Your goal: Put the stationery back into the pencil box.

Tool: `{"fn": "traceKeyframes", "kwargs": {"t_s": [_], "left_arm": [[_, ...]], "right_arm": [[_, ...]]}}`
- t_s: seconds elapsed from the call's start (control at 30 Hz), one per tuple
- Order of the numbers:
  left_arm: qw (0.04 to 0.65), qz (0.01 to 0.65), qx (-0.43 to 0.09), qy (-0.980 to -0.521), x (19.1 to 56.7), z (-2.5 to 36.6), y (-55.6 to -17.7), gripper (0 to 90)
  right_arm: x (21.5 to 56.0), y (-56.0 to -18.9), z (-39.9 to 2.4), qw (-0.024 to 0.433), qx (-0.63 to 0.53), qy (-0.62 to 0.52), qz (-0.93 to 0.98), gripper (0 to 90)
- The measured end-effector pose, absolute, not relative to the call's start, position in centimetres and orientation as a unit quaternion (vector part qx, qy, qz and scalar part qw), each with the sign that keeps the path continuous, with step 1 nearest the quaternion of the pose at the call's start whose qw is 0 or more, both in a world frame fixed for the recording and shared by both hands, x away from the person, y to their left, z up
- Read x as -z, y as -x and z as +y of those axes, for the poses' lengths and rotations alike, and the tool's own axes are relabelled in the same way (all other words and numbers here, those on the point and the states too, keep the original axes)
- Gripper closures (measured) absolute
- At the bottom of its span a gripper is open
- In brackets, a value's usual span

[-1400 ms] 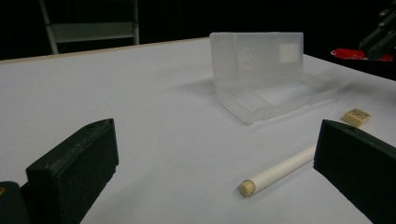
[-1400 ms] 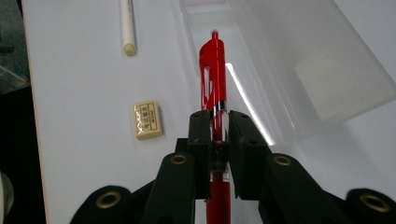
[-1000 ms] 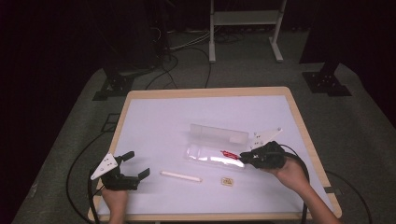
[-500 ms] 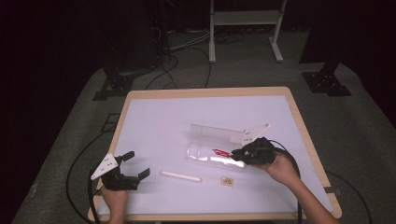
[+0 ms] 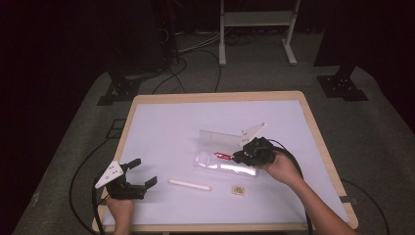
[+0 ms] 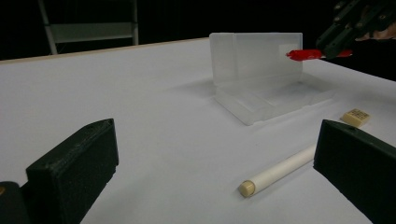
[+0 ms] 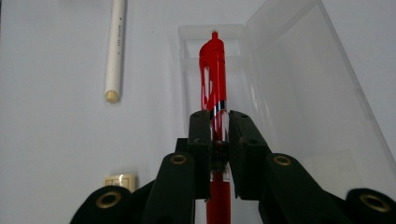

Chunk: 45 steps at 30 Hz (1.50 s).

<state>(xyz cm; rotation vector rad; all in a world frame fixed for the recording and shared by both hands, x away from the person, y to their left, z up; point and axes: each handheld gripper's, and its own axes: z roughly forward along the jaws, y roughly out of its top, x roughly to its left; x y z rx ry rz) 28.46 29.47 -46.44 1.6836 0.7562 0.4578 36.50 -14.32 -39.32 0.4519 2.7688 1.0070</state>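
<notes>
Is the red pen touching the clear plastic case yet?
Apart. In the left gripper view the red pen, clamped in the right gripper, hangs in the air above the tray of the open clear case, with a plain gap beneath it.

A rectangular table with a pale white top and a light wooden rim [image 5: 147, 105] is standing on a grey floor. Lying directly on the top are a clear plastic case with its lid open [image 5: 222, 164], near the middle; a slim white cylindrical stick [image 5: 190, 184], lying apart in front of it; and a small beige block [image 5: 238, 190], sitting just right of the stick.
</notes>
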Motion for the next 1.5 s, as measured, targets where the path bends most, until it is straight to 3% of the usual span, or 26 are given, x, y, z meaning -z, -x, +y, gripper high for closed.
{"fn": "traceKeyframes", "kwargs": {"t_s": [1.5], "left_arm": [[0.581, 0.326, -0.197, -0.719, 46.5, 29.5, -28.5, 0.0]], "right_arm": [[43.4, -39.8, -13.1, 0.060, -0.318, -0.169, 0.931, 78.7]]}}
